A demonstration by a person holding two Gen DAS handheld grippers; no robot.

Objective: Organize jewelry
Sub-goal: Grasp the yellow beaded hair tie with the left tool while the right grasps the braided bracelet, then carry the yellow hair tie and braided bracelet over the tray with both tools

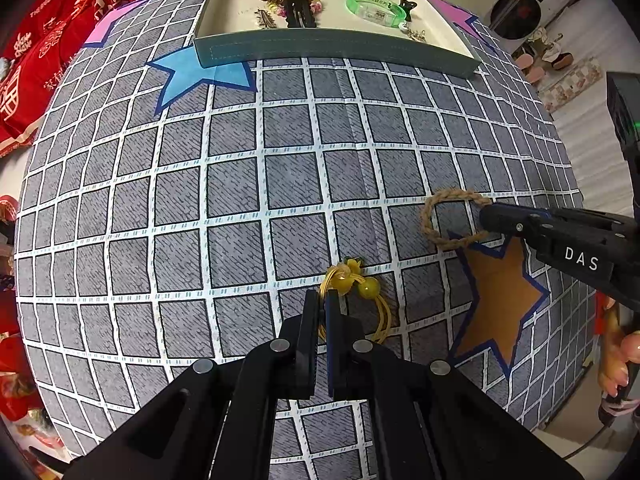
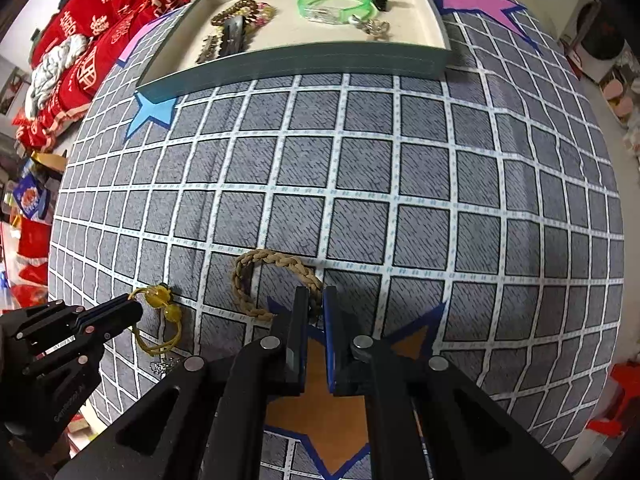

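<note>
Holding, left gripper (image 1: 323,300): jaws pinched on yellow beaded cord (image 1: 354,280), low over checked cloth (image 1: 240,184).
Right gripper (image 2: 316,300): clamped on braided rope bracelet (image 2: 276,264), beside orange star (image 2: 320,412).
Tray (image 1: 332,46): far edge, containing green bangle (image 1: 374,8), hair clips (image 1: 298,12).

cloth (image 1: 236,184) grey, white grid | bracelet (image 1: 362,284) yellow | braid (image 2: 276,280) tan | bangle (image 1: 374,8) green

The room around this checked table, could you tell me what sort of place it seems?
Probably a home: pink slippers on the floor, piled red embroidered fabric, a grey jewelry tray.
</note>
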